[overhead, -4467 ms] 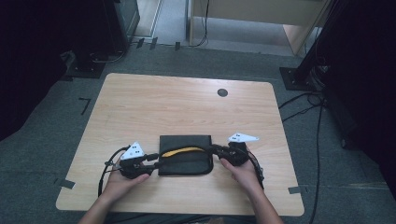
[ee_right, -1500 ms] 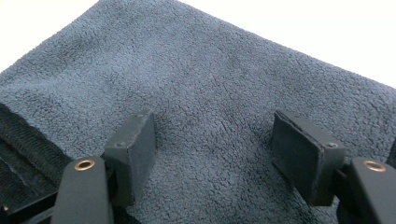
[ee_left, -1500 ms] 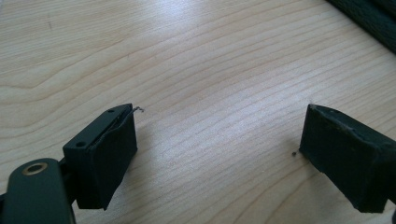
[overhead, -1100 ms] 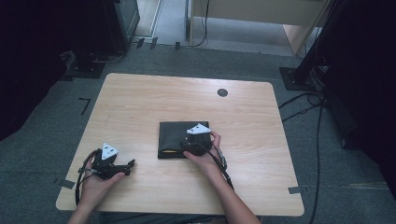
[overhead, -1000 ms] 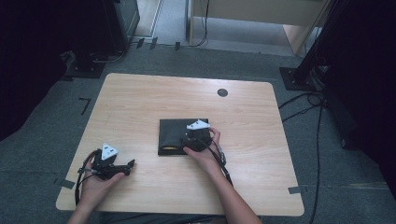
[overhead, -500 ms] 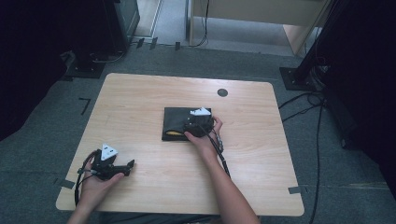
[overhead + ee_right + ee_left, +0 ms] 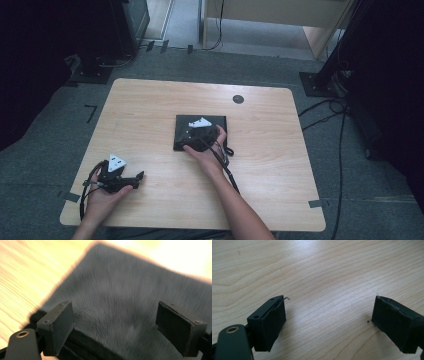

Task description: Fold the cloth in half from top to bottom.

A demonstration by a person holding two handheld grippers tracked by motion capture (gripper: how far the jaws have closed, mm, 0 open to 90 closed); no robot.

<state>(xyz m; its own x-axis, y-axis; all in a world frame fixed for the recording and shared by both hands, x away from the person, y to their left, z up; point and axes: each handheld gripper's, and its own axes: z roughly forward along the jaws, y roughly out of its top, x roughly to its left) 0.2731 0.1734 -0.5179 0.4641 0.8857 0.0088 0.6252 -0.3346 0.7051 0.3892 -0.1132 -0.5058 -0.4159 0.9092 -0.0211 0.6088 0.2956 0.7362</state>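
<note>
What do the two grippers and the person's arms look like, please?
Both the left gripper and the right gripper are black, each with a pale three-cornered plate on top and a black cable trailing back. In the gripper views each has two blocky black jaws with dark pads, small screw holes, and a brass-coloured ring at the lower left. The forearms show no sleeves.

I see the black pouch (image 7: 200, 131) lying flat near the middle of the wooden surface (image 7: 150, 105), a dark, roughly square soft case. Its far edge runs about parallel to the far edge of the surface. In the right gripper view its cover (image 7: 120, 290) looks like plain dark fabric, blurred, with one rounded corner showing.
</note>
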